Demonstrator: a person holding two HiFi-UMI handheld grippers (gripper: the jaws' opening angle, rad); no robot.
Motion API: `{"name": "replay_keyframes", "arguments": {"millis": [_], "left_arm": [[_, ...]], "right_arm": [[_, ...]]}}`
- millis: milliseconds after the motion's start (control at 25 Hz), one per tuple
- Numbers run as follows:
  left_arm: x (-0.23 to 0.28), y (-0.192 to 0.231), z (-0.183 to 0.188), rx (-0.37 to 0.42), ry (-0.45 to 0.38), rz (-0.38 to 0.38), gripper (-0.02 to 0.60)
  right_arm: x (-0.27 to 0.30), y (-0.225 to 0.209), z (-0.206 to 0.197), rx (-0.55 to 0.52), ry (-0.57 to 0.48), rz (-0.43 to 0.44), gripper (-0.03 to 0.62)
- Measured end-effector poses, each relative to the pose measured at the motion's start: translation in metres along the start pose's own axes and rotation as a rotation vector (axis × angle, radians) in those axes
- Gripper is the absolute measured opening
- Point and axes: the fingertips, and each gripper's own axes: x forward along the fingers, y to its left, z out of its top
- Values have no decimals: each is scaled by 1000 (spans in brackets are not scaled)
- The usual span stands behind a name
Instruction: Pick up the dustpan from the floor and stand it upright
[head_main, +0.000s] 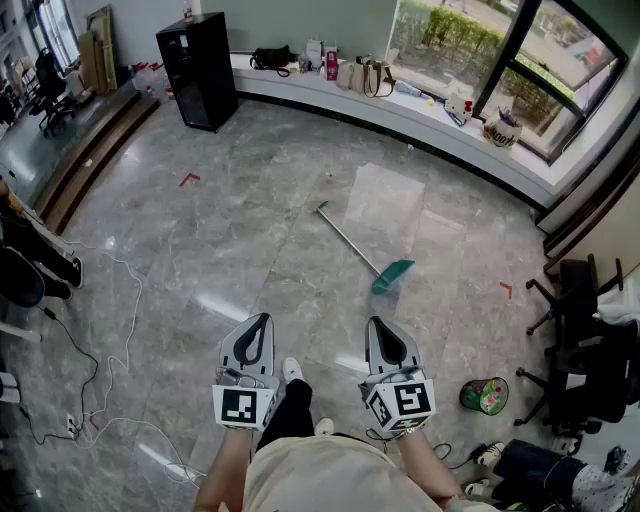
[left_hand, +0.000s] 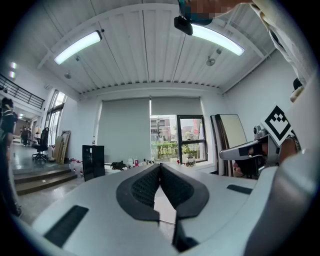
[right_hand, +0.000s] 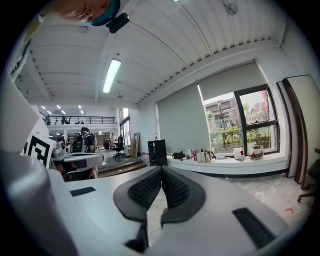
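Out ahead of me on the polished grey stone floor (head_main: 250, 230) lies the dustpan (head_main: 392, 277), flat on its side and well apart from both my tools. Its long thin handle (head_main: 348, 238) runs away from me toward the window, and the teal scoop is the end nearer my right side.

My left gripper (head_main: 262, 318) and right gripper (head_main: 375, 322) hang low, close to my body. In the left gripper view the two dark ribbed fingers (left_hand: 142, 187) are pressed tip to tip with nothing between them. The right gripper view shows the same: fingers (right_hand: 145, 190) closed on each other and empty.

I judge the dustpan to be light. The scoop looks like thin moulded plastic, a little springy at the lip, and the handle looks like a slim, stiff, pale metal tube. That tube is round and smooth, so it could twist or slide in a loose pinch. My ribbed pads should bite it best if I cross it squarely.

I would take it on the handle, somewhere past its middle toward the free end. The scoop is probably the heavier end, so it would hang down and meet the floor first. The glossy stone offers little grip, so I expect the base may skate as I set it upright
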Motion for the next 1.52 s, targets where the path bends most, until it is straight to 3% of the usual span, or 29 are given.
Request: {"name": "replay_keyframes", "arguments": {"millis": [200, 440, 640, 1080, 1320, 1520], "left_arm": [[85, 78, 25, -45, -80, -17, 11], [170, 137, 25, 19, -46, -56, 11], [256, 156, 17, 1, -14, -42, 11], [470, 181, 3, 13, 17, 12, 11], [547, 216, -37, -8, 67, 60, 11], [614, 248, -111, -118, 64, 66, 11]], "right_arm": [[107, 7, 24, -23, -4, -9, 18], [203, -13, 51, -57, -3, -34, 18], [280, -67, 55, -54, 37, -17, 17], [486, -192, 56, -40, 187, 119, 18], [582, -217, 12, -70, 375, 201, 17], [671, -235, -76, -120, 520, 224, 18]]}}
